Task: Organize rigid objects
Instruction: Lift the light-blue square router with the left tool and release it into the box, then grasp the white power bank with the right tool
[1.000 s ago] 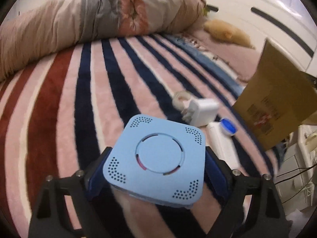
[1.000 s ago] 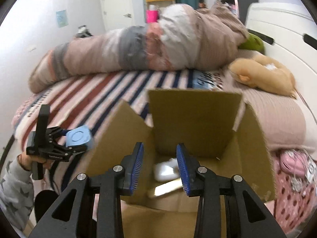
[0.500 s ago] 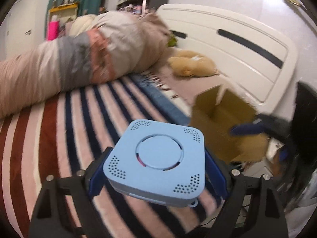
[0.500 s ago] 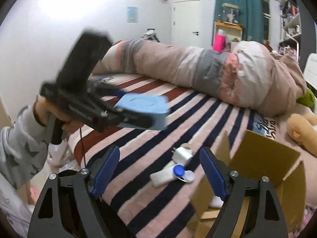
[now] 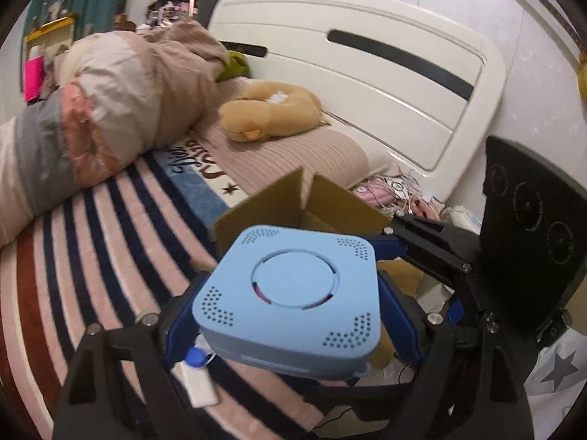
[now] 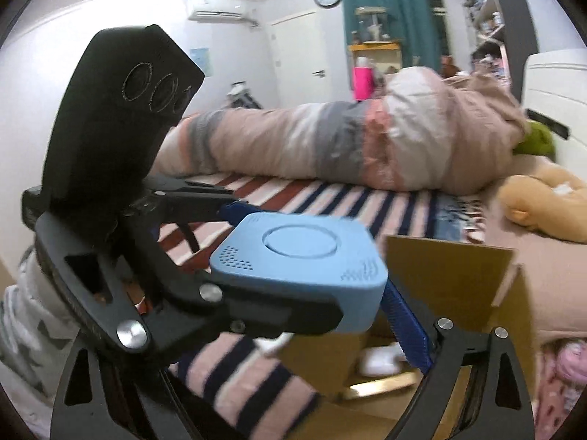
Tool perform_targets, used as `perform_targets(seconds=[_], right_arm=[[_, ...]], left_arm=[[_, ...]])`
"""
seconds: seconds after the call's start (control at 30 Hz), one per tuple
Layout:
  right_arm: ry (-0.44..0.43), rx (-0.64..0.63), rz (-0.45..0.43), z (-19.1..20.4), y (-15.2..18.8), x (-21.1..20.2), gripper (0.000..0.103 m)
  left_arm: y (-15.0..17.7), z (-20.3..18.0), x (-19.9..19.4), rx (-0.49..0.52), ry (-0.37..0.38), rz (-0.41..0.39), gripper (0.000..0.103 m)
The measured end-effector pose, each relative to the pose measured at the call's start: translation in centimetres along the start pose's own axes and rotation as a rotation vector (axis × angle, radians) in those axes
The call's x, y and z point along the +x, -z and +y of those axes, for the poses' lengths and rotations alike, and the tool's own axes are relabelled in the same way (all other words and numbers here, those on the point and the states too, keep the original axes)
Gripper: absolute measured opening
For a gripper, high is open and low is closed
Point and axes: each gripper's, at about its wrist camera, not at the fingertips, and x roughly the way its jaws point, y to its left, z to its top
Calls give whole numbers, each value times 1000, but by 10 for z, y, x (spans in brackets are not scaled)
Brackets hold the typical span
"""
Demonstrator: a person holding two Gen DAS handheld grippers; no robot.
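Observation:
My left gripper (image 5: 290,315) is shut on a light blue square device (image 5: 293,289) and holds it in the air beside the open cardboard box (image 5: 312,205). The device also shows in the right wrist view (image 6: 304,264), held by the left gripper (image 6: 256,256) just in front of my right gripper's blue fingers (image 6: 403,322). My right gripper (image 6: 279,337) is open and wide, with the device and left gripper crossing between its fingers, and it shows in the left wrist view (image 5: 422,253) at the right. The box (image 6: 447,275) holds white items (image 6: 378,363). A white bottle with a blue cap (image 5: 196,370) lies on the striped blanket.
The striped blanket (image 5: 91,256) covers the bed. A rolled duvet (image 6: 330,146) lies along the far side. A tan plush toy (image 5: 268,113) rests by the white headboard (image 5: 367,84). The person's sleeve (image 6: 22,322) is at the left.
The left gripper has carried the blue device toward the box and close up to the right gripper. The right gripper has opened wide and turned back toward the box.

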Motion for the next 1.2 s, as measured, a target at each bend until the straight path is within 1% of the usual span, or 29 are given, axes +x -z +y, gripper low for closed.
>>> perform_targets(seconds=[0.03, 0.1, 0.23, 0.3, 0.4, 0.53, 0.57, 0.6, 0.63, 0.67, 0.7, 0.77, 0.87, 0.97, 1.03, 1.1, 1.2], right_arm=[[20, -4, 4, -4, 1, -3, 79], [55, -5, 13, -13, 4, -8, 79], [89, 26, 45, -34, 11, -14, 79], [106, 27, 72, -42, 14, -14, 79], [129, 29, 134, -55, 21, -11, 79], [151, 37, 184, -65, 27, -8, 79], [158, 36, 190, -66, 29, -8, 80], [181, 32, 199, -67, 29, -7, 84], [218, 21, 203, -67, 31, -7, 86], [245, 7, 200, -66, 31, -8, 91], [257, -2, 197, -65, 31, -9, 94], [245, 3, 195, -65, 29, -10, 94], [221, 26, 187, -64, 27, -12, 94], [198, 26, 163, -56, 23, -13, 94], [159, 25, 133, -46, 19, -15, 94], [107, 16, 96, -31, 13, -16, 94], [44, -21, 46, 2, 3, -12, 93]], left_arm=[[-1, -3, 4, 5, 1, 6, 84], [-9, -10, 16, 20, 18, 27, 84], [-20, -20, 43, 42, 43, 80, 84], [-25, -22, 58, 42, 57, 121, 84], [-29, -24, 81, 34, 80, 189, 84], [-31, -28, 98, 37, 96, 241, 84], [-31, -29, 101, 40, 95, 247, 84], [-32, -30, 103, 40, 93, 252, 85], [-32, -30, 103, 40, 88, 252, 86], [-33, -29, 102, 40, 81, 246, 87], [-33, -29, 100, 39, 74, 240, 88], [-33, -24, 94, 28, 57, 224, 91], [-31, -13, 79, 7, 33, 193, 91], [-27, 5, 53, -20, -2, 135, 91], [-21, 22, 31, -43, -49, 92, 91], [-11, 46, 6, -70, -130, 52, 91], [7, 78, -18, -95, -222, 29, 91]])
